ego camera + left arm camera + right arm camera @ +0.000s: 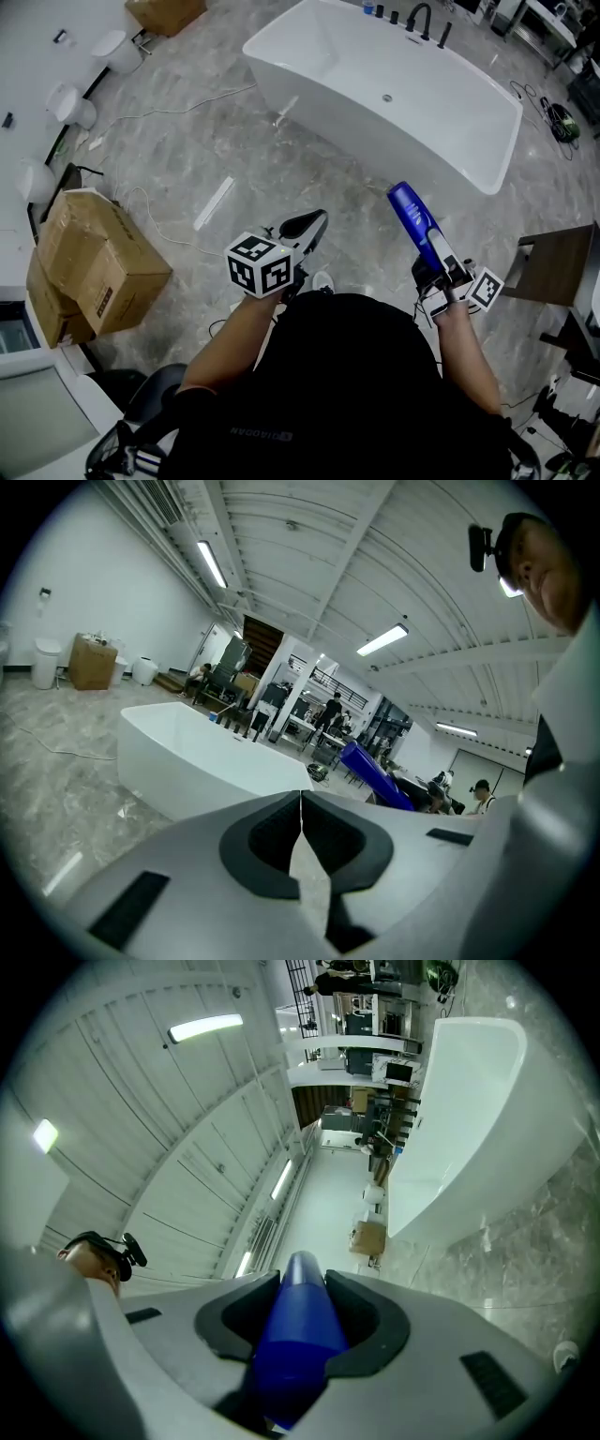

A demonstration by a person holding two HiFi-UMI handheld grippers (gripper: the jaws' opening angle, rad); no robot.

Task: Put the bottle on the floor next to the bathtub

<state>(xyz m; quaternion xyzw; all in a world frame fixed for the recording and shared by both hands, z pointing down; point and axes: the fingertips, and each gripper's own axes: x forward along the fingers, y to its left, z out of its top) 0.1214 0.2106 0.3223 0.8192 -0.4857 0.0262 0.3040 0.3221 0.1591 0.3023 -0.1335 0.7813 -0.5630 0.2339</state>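
While right gripper [439, 272] pinches tilted blue bottle [415, 220], centre right, it may topple on floor [234, 141] by bathtub [394, 141]; left gripper [305, 228] pressed together, empty.

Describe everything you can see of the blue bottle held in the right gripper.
The glossy blue, plastic-looking bottle is long and slim with a rounded free end. The right gripper is shut on it near one end, jaws pressing both sides, holding it above the grey floor. It tilts up and away from the person, towards the white bathtub, touching nothing else. A pale patch shows near the gripped end.
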